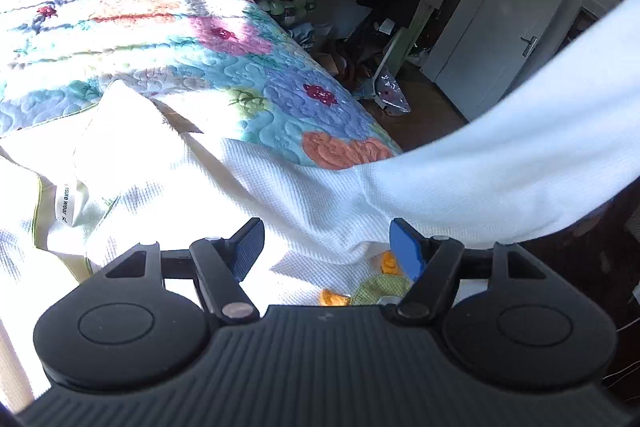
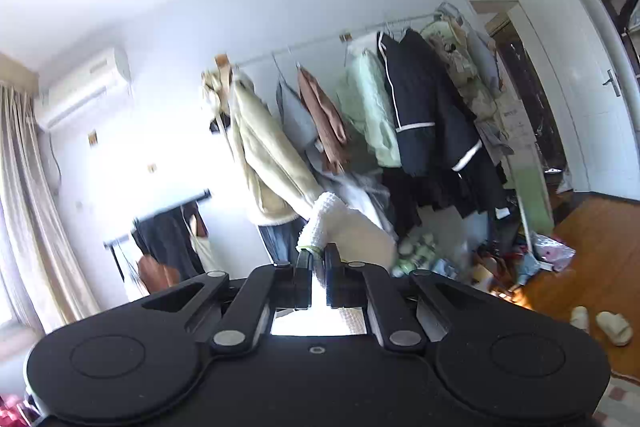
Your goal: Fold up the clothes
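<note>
A white garment [image 1: 280,195] lies crumpled on a floral quilt [image 1: 248,67]. The left gripper [image 1: 326,247] hovers over it, jaws wide, empty. The right gripper [image 2: 318,267] pinches one raised sleeve end. Best to grasp another edge before tensioning flat.

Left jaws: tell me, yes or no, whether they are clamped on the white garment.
No: the left gripper stands open, its jaws apart above the white garment, pinching nothing.
</note>
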Available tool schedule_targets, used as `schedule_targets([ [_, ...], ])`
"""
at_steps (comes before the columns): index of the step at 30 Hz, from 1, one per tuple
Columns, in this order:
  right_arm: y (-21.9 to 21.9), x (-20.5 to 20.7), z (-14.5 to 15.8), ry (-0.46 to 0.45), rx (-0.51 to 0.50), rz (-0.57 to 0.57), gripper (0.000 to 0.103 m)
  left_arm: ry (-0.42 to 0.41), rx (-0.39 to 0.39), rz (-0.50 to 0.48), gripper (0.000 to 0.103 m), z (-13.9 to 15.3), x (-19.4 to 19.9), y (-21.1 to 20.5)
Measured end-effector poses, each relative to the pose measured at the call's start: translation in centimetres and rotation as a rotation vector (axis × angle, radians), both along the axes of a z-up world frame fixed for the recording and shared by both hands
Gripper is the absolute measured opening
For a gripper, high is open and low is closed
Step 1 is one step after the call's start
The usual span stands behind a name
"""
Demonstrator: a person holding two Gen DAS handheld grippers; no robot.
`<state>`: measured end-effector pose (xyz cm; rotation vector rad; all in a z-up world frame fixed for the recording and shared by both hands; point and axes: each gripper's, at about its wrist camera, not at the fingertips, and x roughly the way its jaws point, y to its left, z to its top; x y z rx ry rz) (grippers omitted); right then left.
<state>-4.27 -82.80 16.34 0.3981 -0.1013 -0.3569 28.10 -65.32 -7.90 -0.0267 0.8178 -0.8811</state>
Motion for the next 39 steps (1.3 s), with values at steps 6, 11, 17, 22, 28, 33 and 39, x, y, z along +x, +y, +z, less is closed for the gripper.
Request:
schedule_targets([
  [6,-2.6,0.1,-6.9,0.350,0.116,-0.379,0.008,0.002,0.157,0.017,0.068,-2.1,1.1,-1.0],
  [11,-3.5,-2.7,-15.1,0.484,0.392,-0.341,0.007,-0.001,0.106,0.041,0.068,-1.2,1.1,2.2],
  [17,-3.7,-3.3,-14.6,0.378,0.446,-0.203,0.008,-0.016,0.016,0.069,0.068,2.3,0.6,6.5],
  [22,-1.7,-5.5,-11.3,0.133,0.469,-0.039,0.008,0.018,0.006,0.084,0.068,4.1,0.1,9.9],
  [28,-2.0,-6.0,-19.1,0.525,0.439,-0.363,0.009,0.030,0.113,0.075,0.069,4.5,-1.5,13.9],
  [33,-2.6,-7.2,-26.3,0.808,0.421,-0.423,0.013,0.017,0.214,0.043,0.068,3.2,-4.2,19.3],
  [39,0.6,-11.7,-23.0,0.753,0.444,-0.376,0.030,0.033,0.205,0.020,0.069,2.9,-7.6,25.6],
])
